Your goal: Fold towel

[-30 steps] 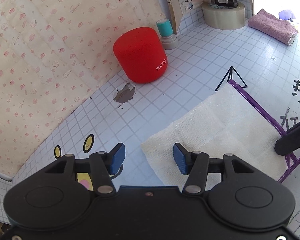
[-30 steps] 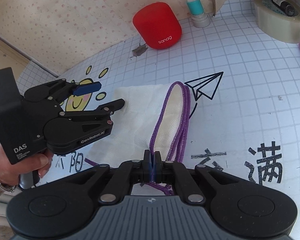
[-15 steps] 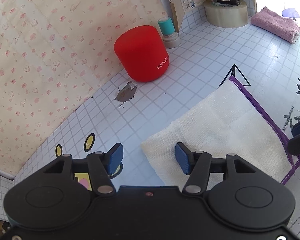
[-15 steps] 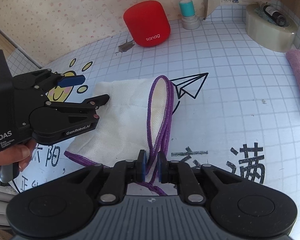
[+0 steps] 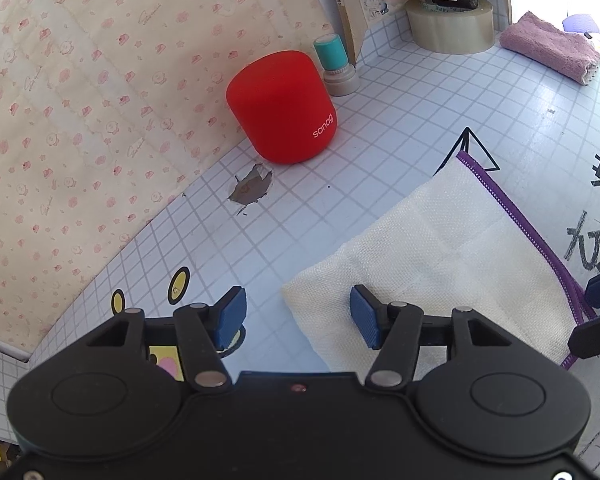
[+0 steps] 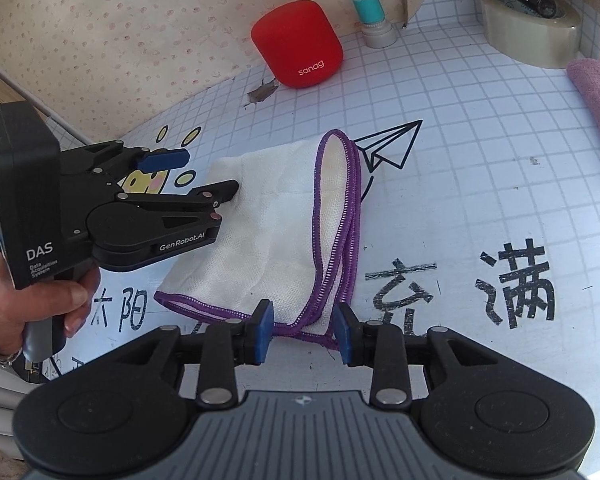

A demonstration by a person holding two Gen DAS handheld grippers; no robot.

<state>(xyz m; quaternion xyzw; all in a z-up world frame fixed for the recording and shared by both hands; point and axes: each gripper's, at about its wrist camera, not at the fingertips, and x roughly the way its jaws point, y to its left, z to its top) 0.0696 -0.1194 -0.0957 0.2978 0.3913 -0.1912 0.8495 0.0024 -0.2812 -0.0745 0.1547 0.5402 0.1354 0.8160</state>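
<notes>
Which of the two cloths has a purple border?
The white towel, folded on the mat between the grippers, has the purple stitched border. The pink cloth near the tape roll is plain, without coloured edge.

Home desk: tape roll (image 5: pixel 449 26), stamp (image 5: pixel 332 60) (gridded mat (image 5: pixel 400 120)).

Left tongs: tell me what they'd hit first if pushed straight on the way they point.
Probably the white towel: the left tongs stand open, angled down at its near corner, one pad over the cloth, the other over the bare mat. How far above it they are is unclear.
</notes>
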